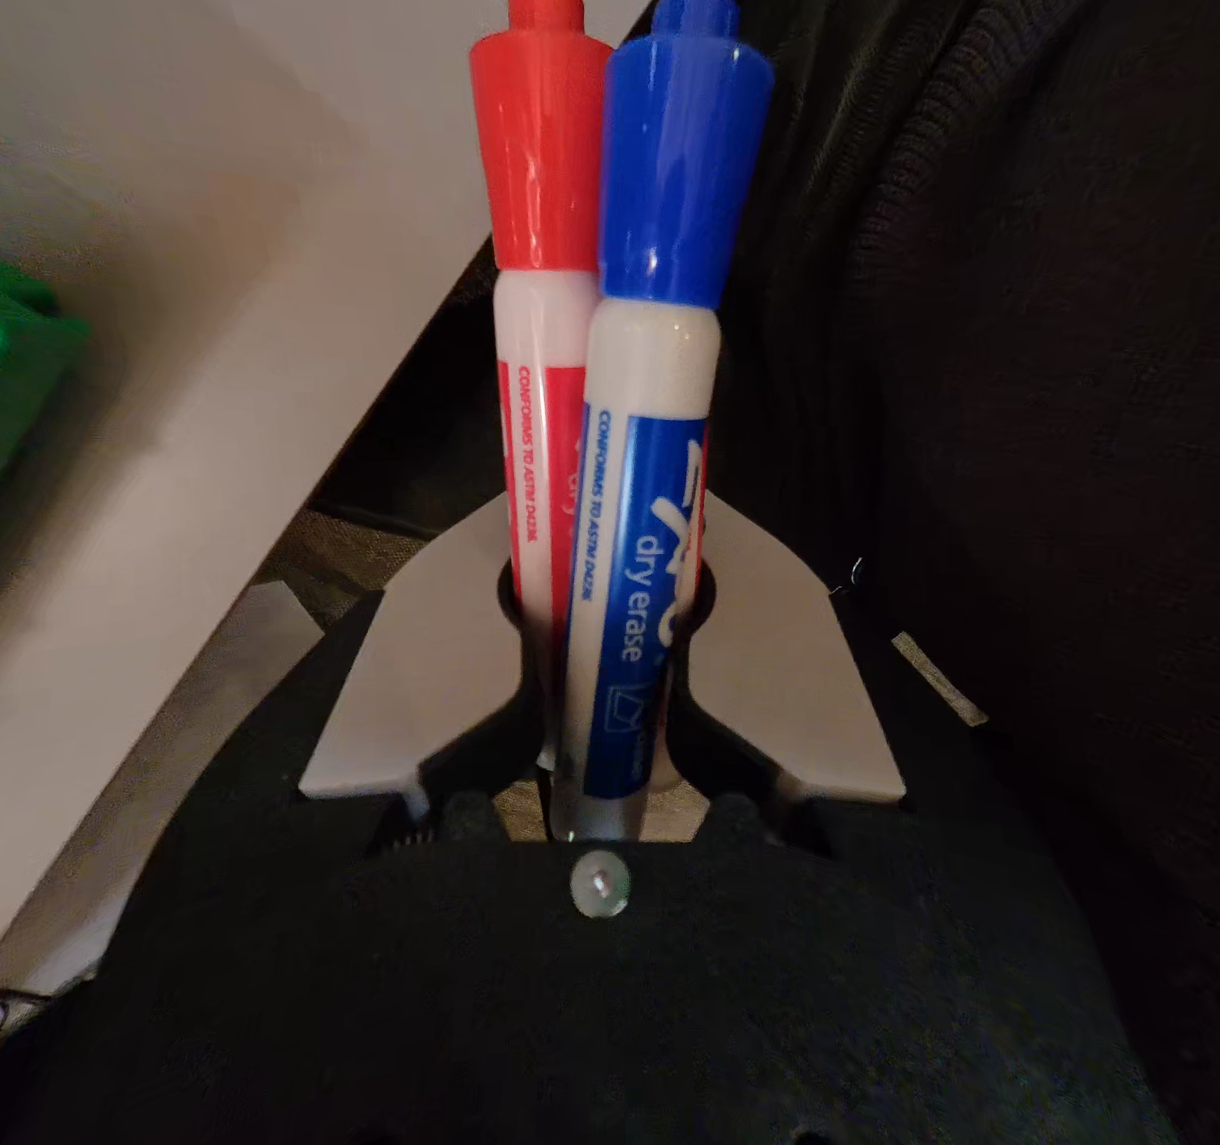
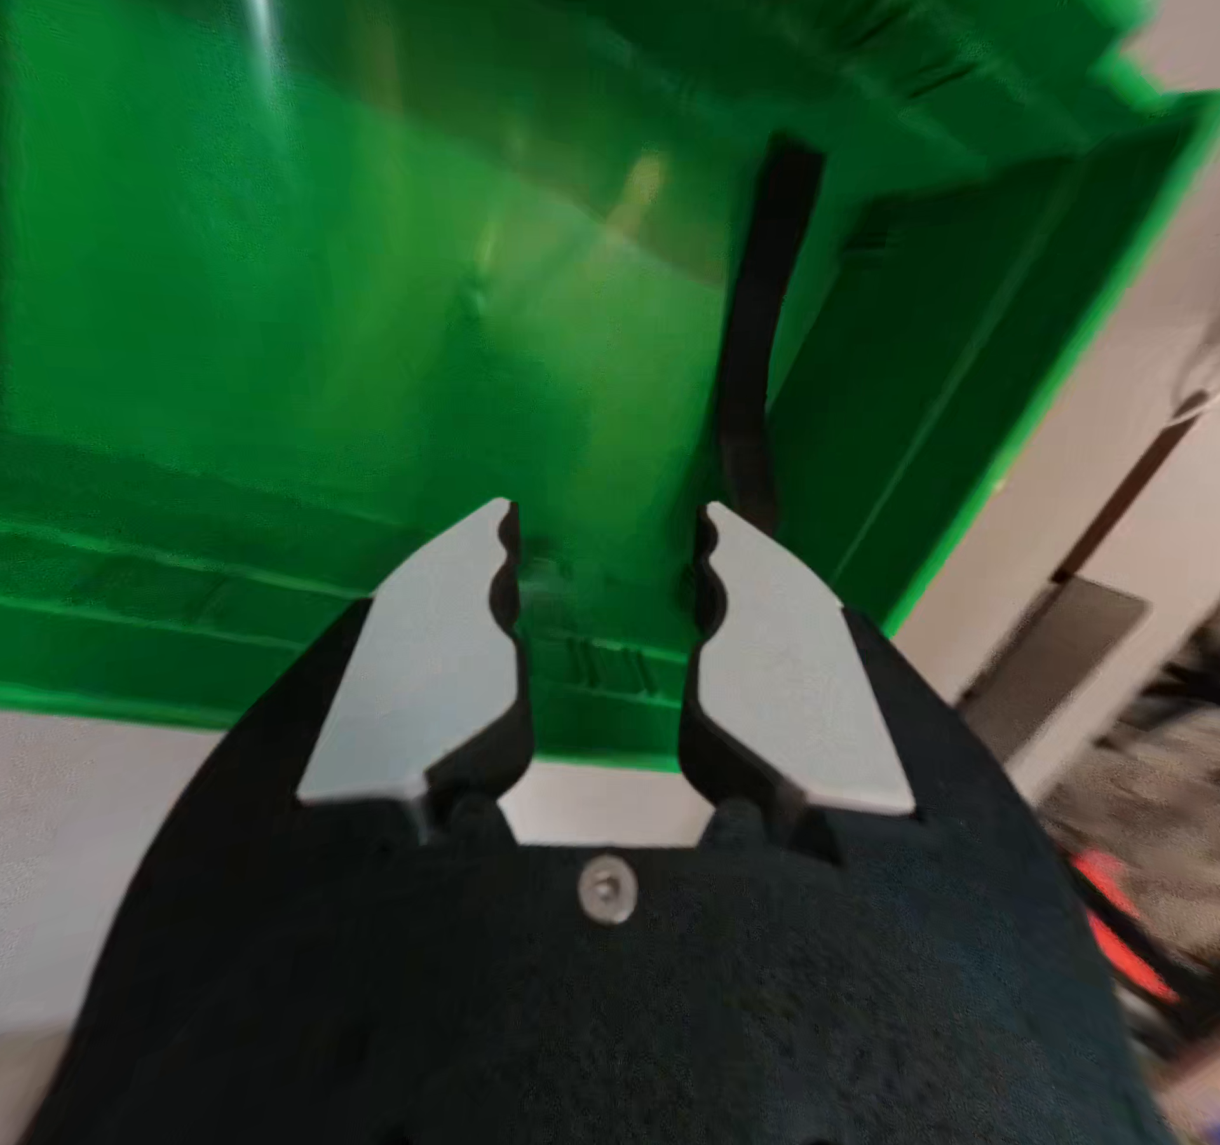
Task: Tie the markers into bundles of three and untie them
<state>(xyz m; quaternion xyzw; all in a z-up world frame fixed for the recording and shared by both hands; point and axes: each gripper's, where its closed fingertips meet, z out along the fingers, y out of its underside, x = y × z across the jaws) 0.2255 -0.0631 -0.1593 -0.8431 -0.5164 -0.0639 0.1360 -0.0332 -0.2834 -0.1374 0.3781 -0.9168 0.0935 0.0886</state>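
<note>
Left claw [image 1: 604, 592] clamps red marker [image 1: 538, 295] and blue marker [image 1: 660, 387] together off the worktop's [image 1: 198, 387] edge; either could slip. Right claw [image 2: 606, 519] gapes empty over green bin [image 2: 264, 321].

The red marker [image 1: 538, 268] and blue marker [image 1: 667, 334] look like smooth plastic, with glossy caps that catch the light and white barrels wrapped in shiny printed labels. The left gripper [image 1: 607, 592] has a rough, grainy matt black body, flat matt grey faces on its fingers [image 1: 422, 671] and a bright metal screw [image 1: 599, 883]. Beside it hangs dark ribbed knit cloth [image 1: 977, 255] over a smooth, matt pale table [image 1: 165, 453]. The right gripper [image 2: 607, 559] has the same grainy black and matt grey finish. The green bin [image 2: 264, 321] is glossy moulded plastic with ribbed edges and soft reflections; a matt black strip [image 2: 759, 321] lies in it.
</note>
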